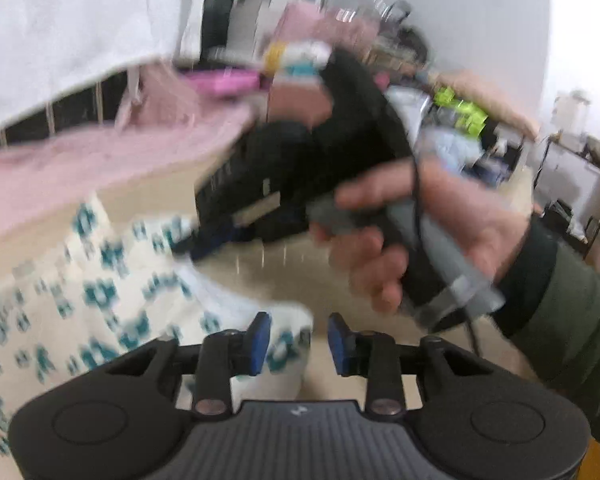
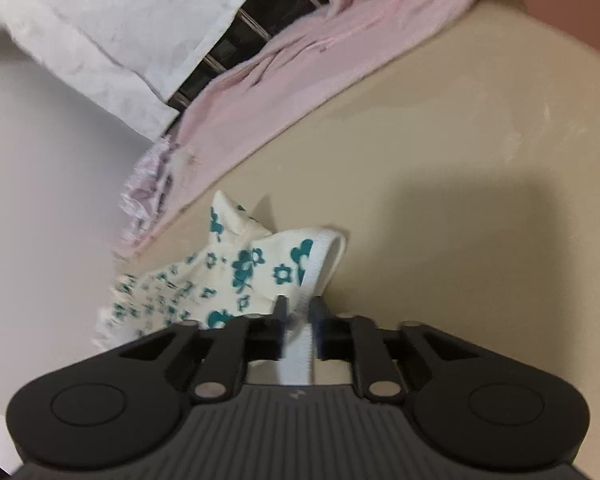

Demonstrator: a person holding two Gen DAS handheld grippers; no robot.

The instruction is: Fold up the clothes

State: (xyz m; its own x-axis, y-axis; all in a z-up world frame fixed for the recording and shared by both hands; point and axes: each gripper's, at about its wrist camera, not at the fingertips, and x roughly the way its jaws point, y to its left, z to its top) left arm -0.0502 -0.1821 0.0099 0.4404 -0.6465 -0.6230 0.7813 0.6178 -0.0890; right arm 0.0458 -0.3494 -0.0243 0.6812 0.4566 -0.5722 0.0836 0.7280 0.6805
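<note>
A white garment with teal flowers (image 1: pixel 100 292) lies crumpled on the beige table (image 1: pixel 260 272). In the left wrist view my left gripper (image 1: pixel 299 342) hovers over its near corner. The blue pads (image 1: pixel 260 338) stand a little apart, with a fold of the floral cloth between them and a gap on the right side. In the right wrist view my right gripper (image 2: pixel 298 310) is shut on the floral garment's (image 2: pixel 244 272) white edge band, which runs back between the jaws. A person's hand (image 1: pixel 400 232) holds the blurred right gripper's black body; its fingertips are unclear there.
A pink garment (image 2: pixel 284 88) and a white cloth (image 2: pixel 100 32) lie along the far side of the table (image 2: pixel 460 160), over a black barred rack (image 2: pixel 236 52). A green sleeve (image 1: pixel 560 300) is at the right. Cluttered shelves and furniture fill the background.
</note>
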